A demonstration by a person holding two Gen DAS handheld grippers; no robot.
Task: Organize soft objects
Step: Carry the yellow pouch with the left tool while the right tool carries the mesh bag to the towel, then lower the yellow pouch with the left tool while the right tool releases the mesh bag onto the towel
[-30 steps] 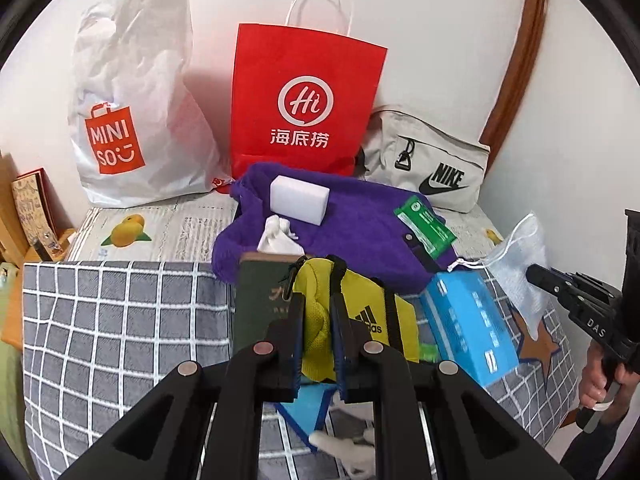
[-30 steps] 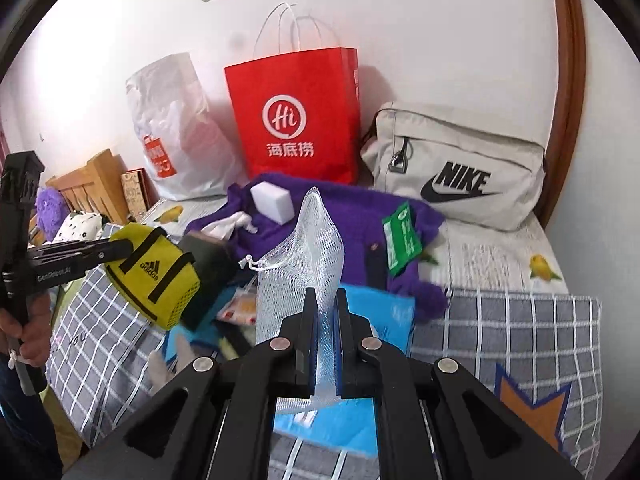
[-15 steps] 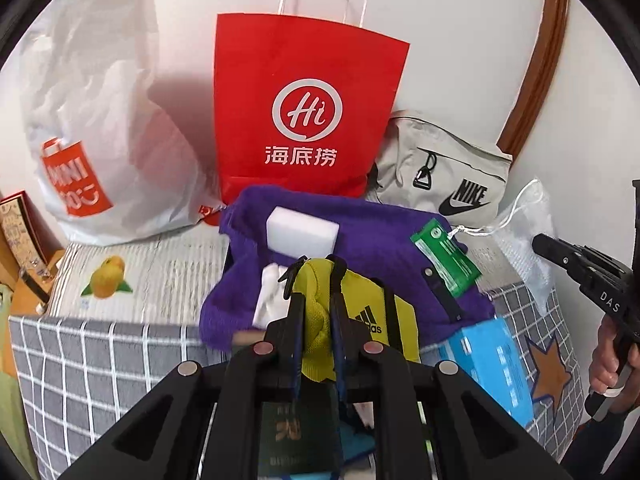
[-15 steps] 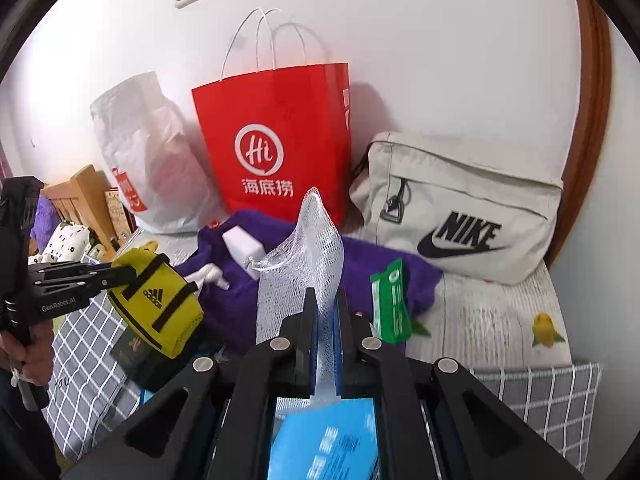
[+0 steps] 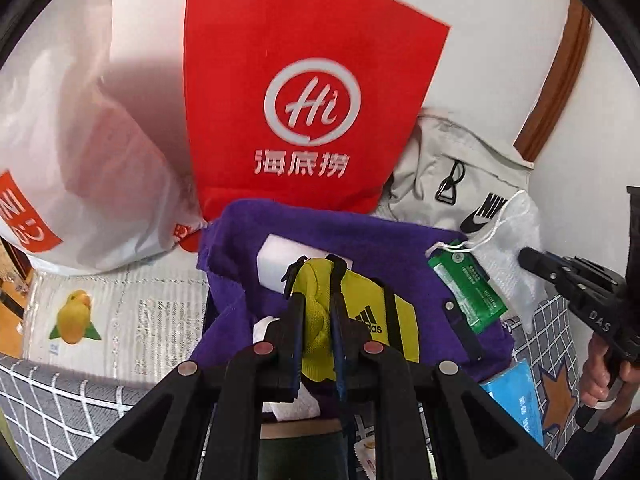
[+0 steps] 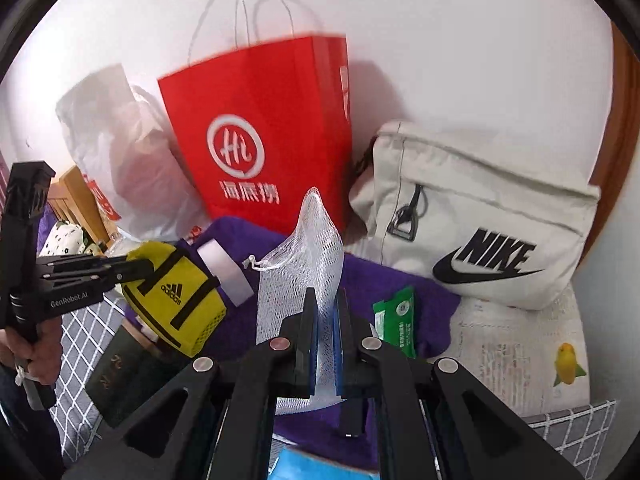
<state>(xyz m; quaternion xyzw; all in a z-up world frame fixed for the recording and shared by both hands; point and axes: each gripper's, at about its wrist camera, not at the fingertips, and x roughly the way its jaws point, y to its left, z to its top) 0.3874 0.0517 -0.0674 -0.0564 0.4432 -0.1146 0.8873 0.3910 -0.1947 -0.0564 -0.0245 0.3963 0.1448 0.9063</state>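
- Left gripper (image 5: 318, 312): we see its jaws clamped on a fold of the yellow pouch (image 5: 360, 312), which hangs in the air in front of the red bag (image 5: 304, 92).
- Right gripper (image 6: 326, 320): jaws pinched on the lower part of the white mesh bag (image 6: 304, 272); its top stands up free, with the drawstring dangling to one side.
- Both items are carried above the purple cloth (image 5: 400, 248), which lies at the foot of the red bag with a white sponge block (image 6: 224, 272) and a green packet (image 6: 396, 320) on it.
- Beige sling bag (image 6: 480, 208) leans beside the red bag, on its right.
- Risk, our judgement: the mesh is thin and slippery, so a jolt could slide it out; its loose string might snag the green packet.
- Risk: the red bag looks light; a nudge from either gripper could tip it.
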